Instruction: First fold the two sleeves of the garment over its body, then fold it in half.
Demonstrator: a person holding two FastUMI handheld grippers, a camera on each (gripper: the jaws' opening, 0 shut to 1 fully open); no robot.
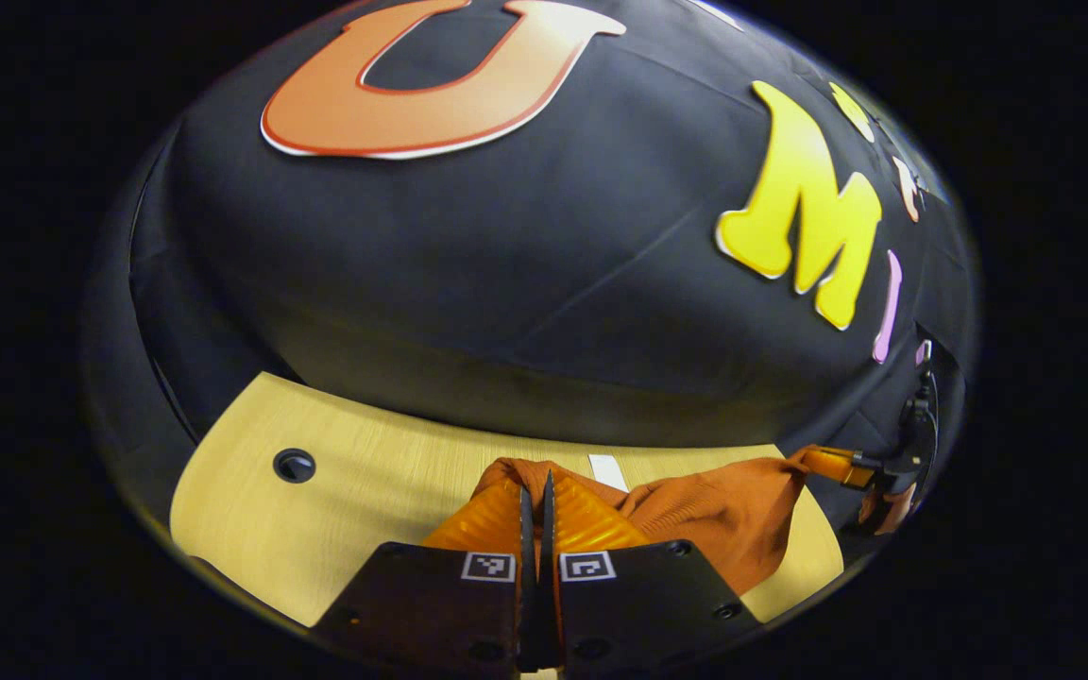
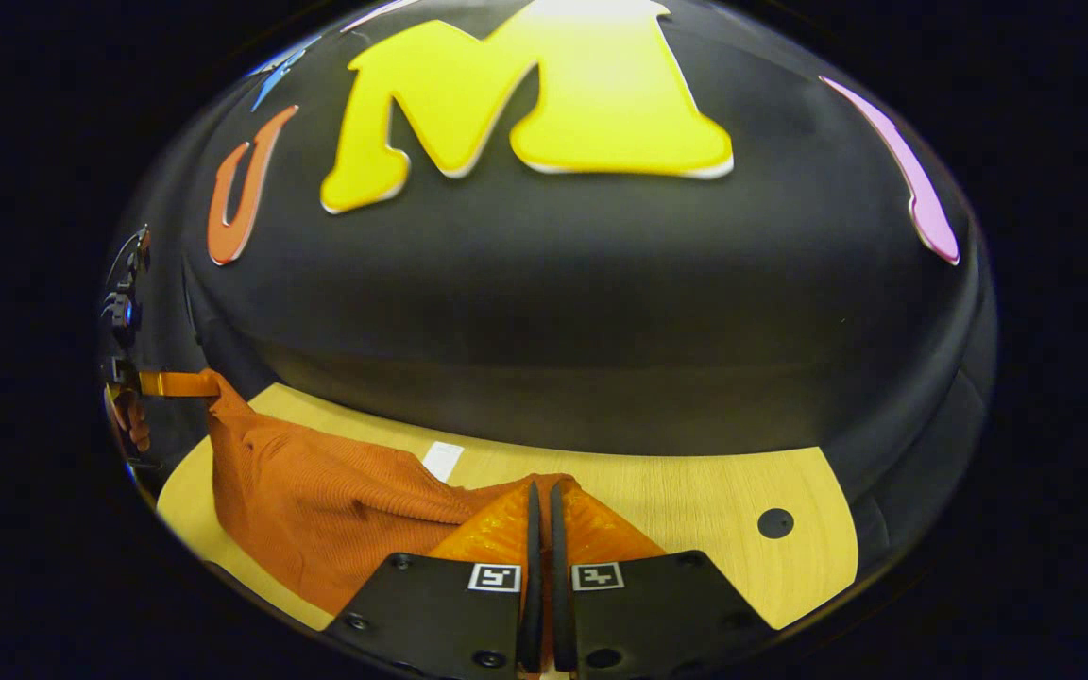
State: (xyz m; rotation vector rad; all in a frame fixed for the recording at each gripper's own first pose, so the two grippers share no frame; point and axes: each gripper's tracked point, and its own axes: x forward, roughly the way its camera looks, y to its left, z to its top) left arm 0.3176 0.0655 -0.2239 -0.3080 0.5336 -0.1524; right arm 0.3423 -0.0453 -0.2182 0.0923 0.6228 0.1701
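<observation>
A rust-orange ribbed garment (image 1: 723, 515) hangs stretched between my two grippers above the pale wooden table (image 1: 365, 491). In the left gripper view my left gripper (image 1: 536, 484) is shut on one end of the cloth, which bunches over its fingertips. At the far right of that view the right gripper (image 1: 848, 467) grips the other end. In the right gripper view my right gripper (image 2: 544, 487) is shut on the garment (image 2: 317, 501), and the left gripper (image 2: 171, 382) pinches it at the far left, held up off the table. Sleeves cannot be told apart.
A white strip (image 1: 608, 470) (image 2: 442, 460) lies on the table behind the cloth. A round dark hole (image 1: 294, 465) (image 2: 775, 522) marks each far corner area of the tabletop (image 2: 695, 501). The booth's black cloth wall rises right behind the table. A hand (image 2: 133, 420) holds the left gripper.
</observation>
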